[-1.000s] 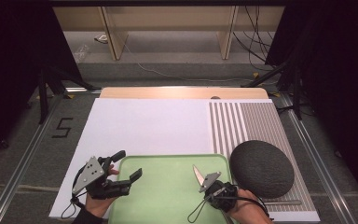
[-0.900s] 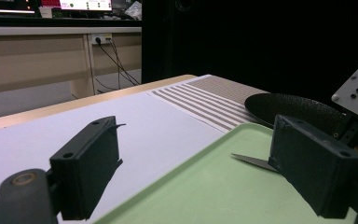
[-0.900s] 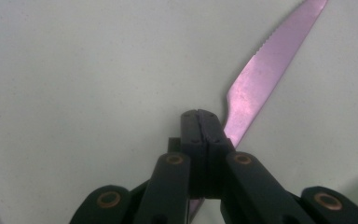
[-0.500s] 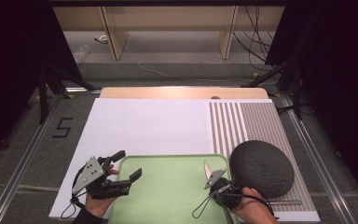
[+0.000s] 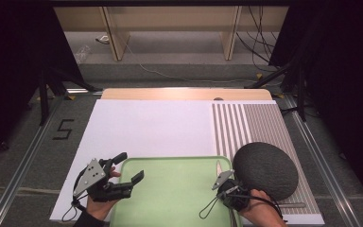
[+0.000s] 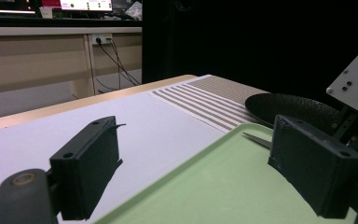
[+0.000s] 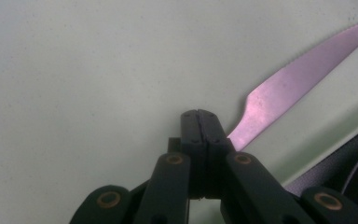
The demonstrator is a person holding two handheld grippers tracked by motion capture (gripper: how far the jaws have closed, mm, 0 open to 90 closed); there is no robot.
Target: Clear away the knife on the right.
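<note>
A pale green tray [image 5: 175,191] lies at the table's near edge. My left gripper [image 5: 131,166] is open over the tray's left rim, one jaw above the white mat and one above the tray [image 6: 223,182]. My right gripper [image 5: 224,178] sits low at the tray's right edge, shut on a table knife [image 5: 219,167]. The blade points away from me along the rim, close beside a dark round plate [image 5: 264,169]. In the right gripper view the jaws [image 7: 199,114] are pressed together and the blade [image 7: 298,79] runs up to the right just over the tray floor.
A white mat [image 5: 151,125] covers the table's left and middle, and a striped mat [image 5: 246,123] lies under the plate [image 6: 293,107] at the right. A wooden strip [image 5: 184,93] edges the far side. Metal rails run along both sides on the floor.
My right gripper has carried the knife to the right and lower, from the tray's middle to its right edge beside the plate. The left gripper has stayed put.
</note>
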